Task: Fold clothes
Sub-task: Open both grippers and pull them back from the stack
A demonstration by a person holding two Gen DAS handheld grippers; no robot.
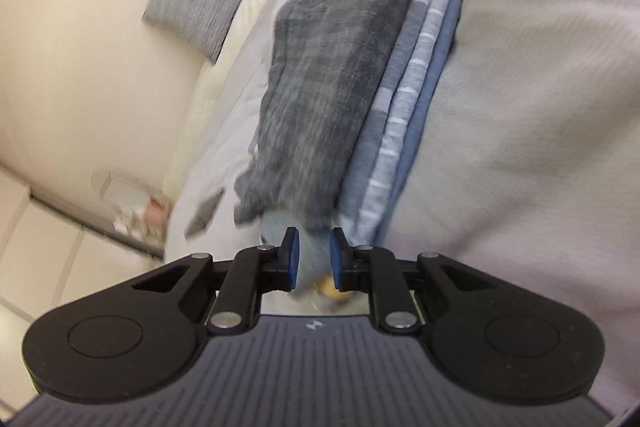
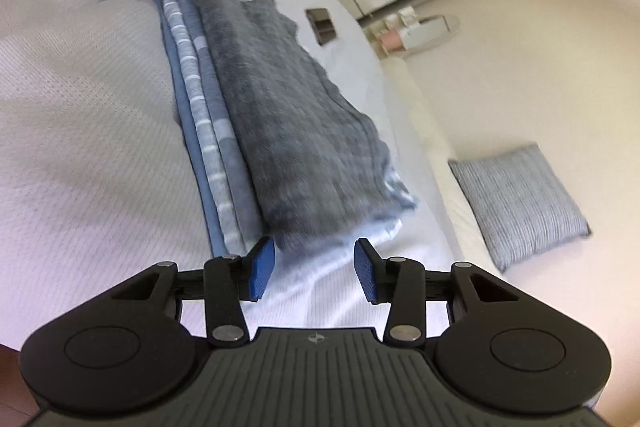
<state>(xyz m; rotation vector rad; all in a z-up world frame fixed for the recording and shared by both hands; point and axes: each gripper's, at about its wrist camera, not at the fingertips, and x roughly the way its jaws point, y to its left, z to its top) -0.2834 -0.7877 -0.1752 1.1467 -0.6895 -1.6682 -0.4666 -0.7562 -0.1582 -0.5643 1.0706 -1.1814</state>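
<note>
Dark grey knit (image 2: 296,115) lying folded atop a stack of blue striped clothes (image 2: 200,115) on the bed (image 2: 80,131), straight ahead of both grippers. Left gripper (image 1: 314,259) at one end, narrowly parted, grip unclear; right gripper (image 2: 314,273) released, empty at the other. Best to keep both ends level and edges squared.

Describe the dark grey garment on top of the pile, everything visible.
The dark grey garment is folded into a long, thick strip of fuzzy, knit-looking fabric with ragged edges. It lies flat atop blue and blue-striped folded clothes on the white textured bedcover. The left gripper sits at one end, the right gripper at the other, jaws apart; whether either touches it is unclear. Motion blur hides finer detail.
</note>
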